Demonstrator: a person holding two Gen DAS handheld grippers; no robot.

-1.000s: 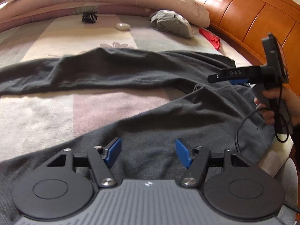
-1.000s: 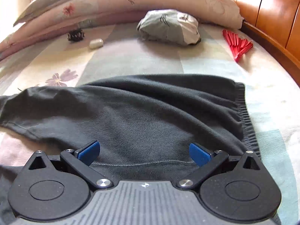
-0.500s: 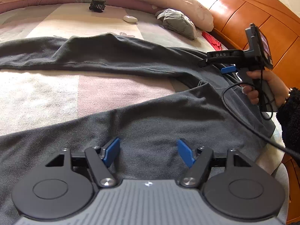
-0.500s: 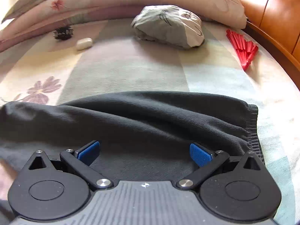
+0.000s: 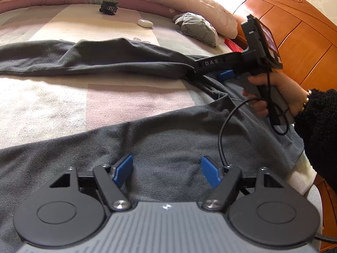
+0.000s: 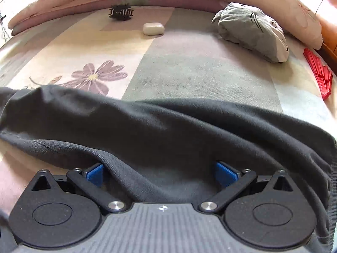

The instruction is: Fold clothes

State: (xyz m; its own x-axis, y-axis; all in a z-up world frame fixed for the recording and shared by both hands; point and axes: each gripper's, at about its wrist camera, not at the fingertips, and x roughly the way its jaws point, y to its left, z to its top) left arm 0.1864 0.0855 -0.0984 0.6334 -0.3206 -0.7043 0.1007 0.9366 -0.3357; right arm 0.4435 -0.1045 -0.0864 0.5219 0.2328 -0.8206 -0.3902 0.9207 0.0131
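Now, garment: dark grey trousers (image 5: 160, 139) lie spread on the bed (image 5: 63, 97), waist part toward the wooden headboard side, 1 leg stretching to the far left.
Left gripper (image 5: 166, 169): jaws are opening, blue pads apart above the cloth, nothing pressed between them.
Right gripper (image 6: 160, 174): jaws wide apart, a fold of the trousers between the pads, not squeezed.
Right hand (image 5: 280, 92): holds the gripper handle.
Far edge: grey cushion (image 6: 252, 31), white case (image 6: 153, 28), black clip (image 6: 121, 12), red fan (image 6: 320, 73).
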